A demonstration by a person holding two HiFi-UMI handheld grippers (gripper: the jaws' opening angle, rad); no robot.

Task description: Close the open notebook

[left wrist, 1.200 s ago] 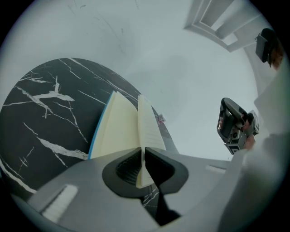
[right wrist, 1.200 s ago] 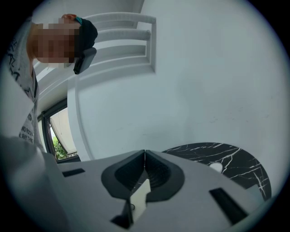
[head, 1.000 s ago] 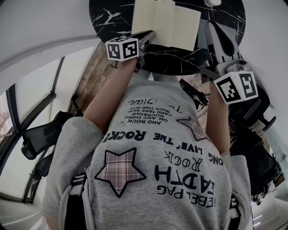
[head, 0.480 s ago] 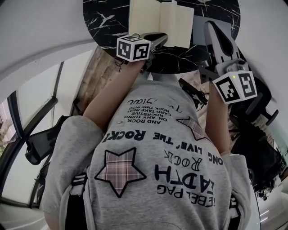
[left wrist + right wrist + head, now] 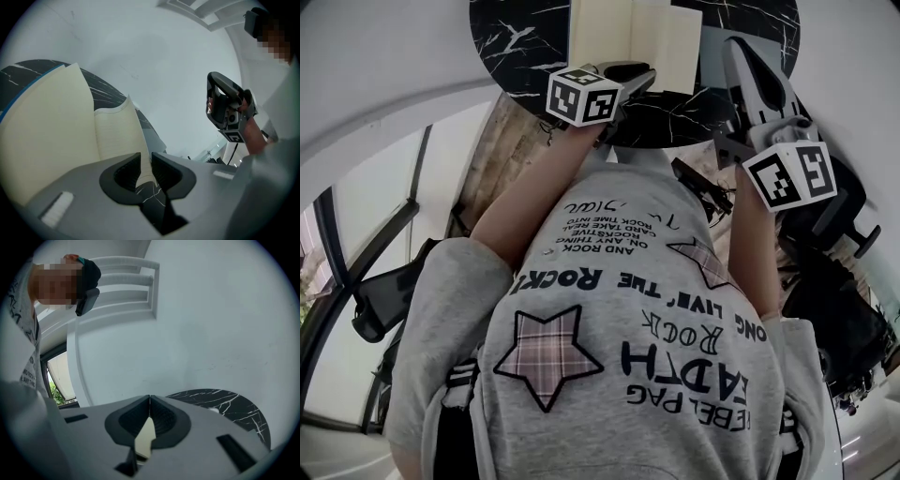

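While the open notebook [image 5: 628,37] lies on the black marble table [image 5: 516,37], our left gripper [image 5: 146,161] sits at its near edge, jaws just eased narrowly apart around one raised page [image 5: 119,136]. Our right gripper [image 5: 149,401] hangs to the notebook's right, jaws together and empty.

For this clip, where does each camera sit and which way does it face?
Head view: on the person's head, looking steeply down over the sweatshirt and arms to the notebook on the table.
Left gripper view: on the left gripper, facing along its fingers, which have just been opening with a page between them; the person's hand at right.
Right gripper view: on the right gripper, facing the wall, fingers together; sweatshirt at left.
Shared: head and left gripper views both show the notebook and the right gripper.
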